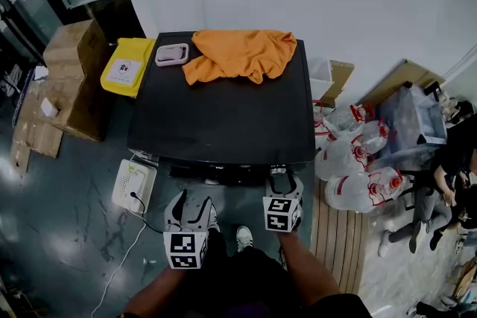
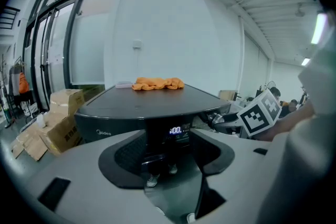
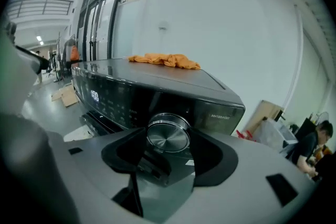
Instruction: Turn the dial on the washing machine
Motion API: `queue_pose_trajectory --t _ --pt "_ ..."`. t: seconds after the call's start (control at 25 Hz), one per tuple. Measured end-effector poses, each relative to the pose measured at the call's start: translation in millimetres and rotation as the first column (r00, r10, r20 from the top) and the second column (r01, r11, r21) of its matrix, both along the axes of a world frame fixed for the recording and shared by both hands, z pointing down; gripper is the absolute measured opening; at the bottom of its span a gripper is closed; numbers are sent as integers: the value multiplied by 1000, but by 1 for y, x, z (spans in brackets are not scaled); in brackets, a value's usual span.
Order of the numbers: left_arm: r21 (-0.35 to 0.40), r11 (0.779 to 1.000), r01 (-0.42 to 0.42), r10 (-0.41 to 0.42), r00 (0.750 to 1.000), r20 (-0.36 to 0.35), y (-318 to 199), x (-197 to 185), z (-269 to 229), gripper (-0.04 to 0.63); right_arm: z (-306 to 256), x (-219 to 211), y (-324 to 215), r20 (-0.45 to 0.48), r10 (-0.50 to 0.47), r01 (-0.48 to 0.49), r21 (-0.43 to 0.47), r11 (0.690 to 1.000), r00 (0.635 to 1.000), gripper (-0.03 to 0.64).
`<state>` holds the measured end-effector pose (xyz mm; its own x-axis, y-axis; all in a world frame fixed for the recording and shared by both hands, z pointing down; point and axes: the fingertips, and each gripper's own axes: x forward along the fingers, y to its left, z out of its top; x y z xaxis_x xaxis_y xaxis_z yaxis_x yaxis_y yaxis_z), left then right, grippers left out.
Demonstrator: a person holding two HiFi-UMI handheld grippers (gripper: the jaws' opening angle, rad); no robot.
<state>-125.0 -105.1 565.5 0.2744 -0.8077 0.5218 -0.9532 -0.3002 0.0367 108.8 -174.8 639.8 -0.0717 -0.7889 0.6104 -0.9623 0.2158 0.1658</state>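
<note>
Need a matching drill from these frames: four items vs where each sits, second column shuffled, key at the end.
Column A
1. orange cloth
2. dial
3. yellow box
4. water jugs

Column B
a. between the open jaws of the right gripper
b. on the floor, on the right of the washing machine in the head view
c. on top of the washing machine, toward the wall
d. at the washing machine's far left corner in the head view, next to the cardboard boxes

Pairs: 1-c, 2-a, 3-d, 4-b
</note>
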Motion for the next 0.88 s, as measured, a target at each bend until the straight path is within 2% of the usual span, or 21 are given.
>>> queue_pose_trajectory --t 0.08,0.2,0.32,0.52,0.88 --pt "2 1000 0 0 1000 -2 0 1 -1 265 2 4 1 105 25 -24 -12 1000 994 276" --pt "7 1000 -4 4 1000 -2 -1 4 -2 265 4 8 1 265 48 -40 -36 999 963 276" --pt "3 1000 -12 12 1000 -5 -2 7 -3 264 4 8 0 344 55 -39 -53 998 937 276" --pt "15 1000 -12 13 1000 -10 -2 11 -8 265 -1 9 3 268 30 -20 -41 999 963 276" --pt "79 997 -17 20 999 -37 1 28 -43 265 -74 -10 30 197 -89 72 91 993 976 276"
